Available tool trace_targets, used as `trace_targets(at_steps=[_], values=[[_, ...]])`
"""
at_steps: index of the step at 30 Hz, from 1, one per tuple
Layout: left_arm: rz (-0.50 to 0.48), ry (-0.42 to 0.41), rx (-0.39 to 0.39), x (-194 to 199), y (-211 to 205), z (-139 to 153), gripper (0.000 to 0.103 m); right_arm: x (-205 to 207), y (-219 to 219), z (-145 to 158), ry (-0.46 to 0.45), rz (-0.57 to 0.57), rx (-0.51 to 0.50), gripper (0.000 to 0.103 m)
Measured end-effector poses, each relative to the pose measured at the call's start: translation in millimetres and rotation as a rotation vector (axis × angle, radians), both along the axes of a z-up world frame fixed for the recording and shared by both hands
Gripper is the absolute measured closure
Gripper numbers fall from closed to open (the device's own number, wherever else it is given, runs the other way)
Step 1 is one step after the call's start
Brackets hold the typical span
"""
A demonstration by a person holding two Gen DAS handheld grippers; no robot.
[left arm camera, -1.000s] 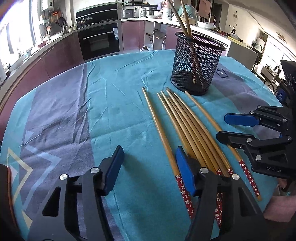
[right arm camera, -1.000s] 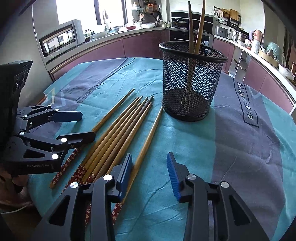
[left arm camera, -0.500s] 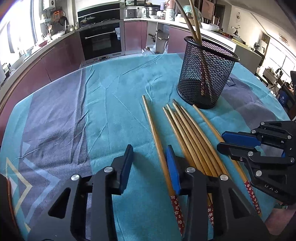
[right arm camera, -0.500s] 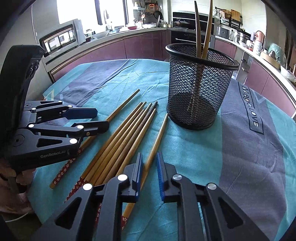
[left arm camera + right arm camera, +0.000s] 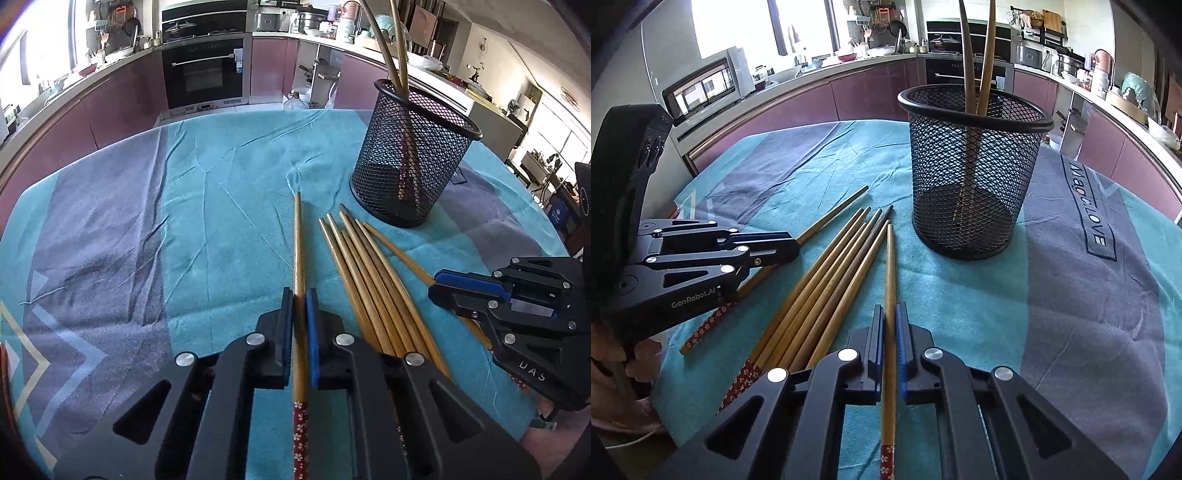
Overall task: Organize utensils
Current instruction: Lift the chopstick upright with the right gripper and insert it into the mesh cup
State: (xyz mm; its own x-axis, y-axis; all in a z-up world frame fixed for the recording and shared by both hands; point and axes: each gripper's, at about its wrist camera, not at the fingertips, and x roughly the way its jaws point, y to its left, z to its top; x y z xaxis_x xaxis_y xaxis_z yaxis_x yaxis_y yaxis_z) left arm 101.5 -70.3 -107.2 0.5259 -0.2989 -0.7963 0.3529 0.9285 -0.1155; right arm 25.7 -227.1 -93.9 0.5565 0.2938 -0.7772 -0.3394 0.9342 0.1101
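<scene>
Left hand-held gripper (image 5: 300,310): pads pinch the leftmost chopstick (image 5: 298,258). Right hand-held gripper (image 5: 890,325): pads pinch the rightmost chopstick (image 5: 889,280). Each stick's long axis runs straight ahead between its fingers, patterned end nearest, tip toward the mesh holder (image 5: 975,177). The loose bundle (image 5: 827,288) lies on the bench cloth (image 5: 1071,277) between both. The holder stands beyond, likely nearer the right gripper, two sticks already inside.

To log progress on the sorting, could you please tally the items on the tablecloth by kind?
Standing chopsticks in the holder: 2
Left gripper chopstick: 1
Right gripper chopstick: 1
Loose bundled chopsticks: 5
Black mesh holder: 1
Total: 10
</scene>
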Motion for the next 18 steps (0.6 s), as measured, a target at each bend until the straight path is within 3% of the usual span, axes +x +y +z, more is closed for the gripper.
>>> trace_targets(at_steps=[18], values=[[-0.015,-0.019,-0.067,-9.7,4.8,18.6,0.095,-3.7,-9.4,15.5,-0.009,0.031,0.109,0.098]])
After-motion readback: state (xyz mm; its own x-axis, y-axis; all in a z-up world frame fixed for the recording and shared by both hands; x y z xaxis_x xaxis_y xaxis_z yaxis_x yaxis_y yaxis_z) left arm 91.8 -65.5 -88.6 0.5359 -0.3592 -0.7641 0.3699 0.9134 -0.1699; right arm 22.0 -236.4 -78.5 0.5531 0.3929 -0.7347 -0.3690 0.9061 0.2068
